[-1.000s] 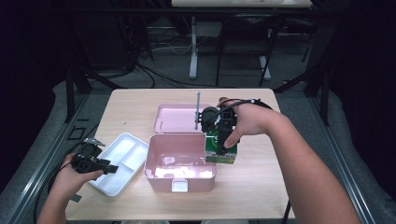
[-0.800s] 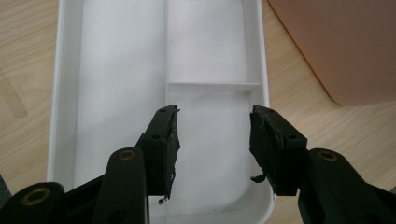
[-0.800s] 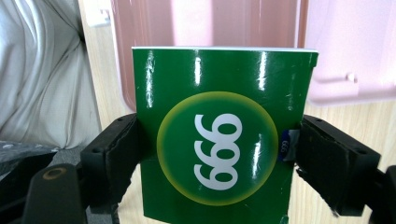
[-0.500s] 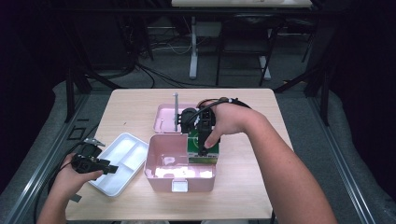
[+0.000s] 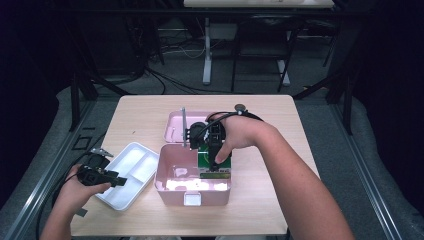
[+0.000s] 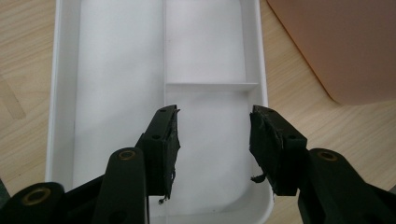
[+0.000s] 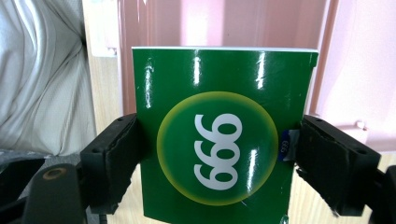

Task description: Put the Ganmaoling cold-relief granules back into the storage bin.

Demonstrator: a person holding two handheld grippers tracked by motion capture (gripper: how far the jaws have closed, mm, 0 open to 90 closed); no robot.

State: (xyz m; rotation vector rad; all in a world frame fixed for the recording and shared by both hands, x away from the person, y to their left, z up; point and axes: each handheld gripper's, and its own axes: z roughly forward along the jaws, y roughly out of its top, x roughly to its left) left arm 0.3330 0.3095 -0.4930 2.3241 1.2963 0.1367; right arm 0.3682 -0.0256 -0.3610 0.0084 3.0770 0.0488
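A green box printed with 999 (image 7: 219,135) sits between the pads of my right gripper (image 7: 219,163), which is shut on its sides. In the high view that right gripper (image 5: 212,157) holds the green box (image 5: 212,161) tilted over the right part of the open pink case (image 5: 192,192). My left gripper (image 6: 214,144) stands open over the white divided tray (image 6: 116,60), nothing between its pads. From above, the left gripper (image 5: 107,176) rests at the near end of the white tray (image 5: 132,162).
The pink case's lid (image 5: 175,127) lies open behind it on the wooden table (image 5: 280,200). The white tray lies left of the case, near the table's front left corner. A person's forearms reach in from the bottom.
My right gripper has carried the green box leftward and a little down, from beside the case's right edge to over its inside. The left gripper has stayed put.
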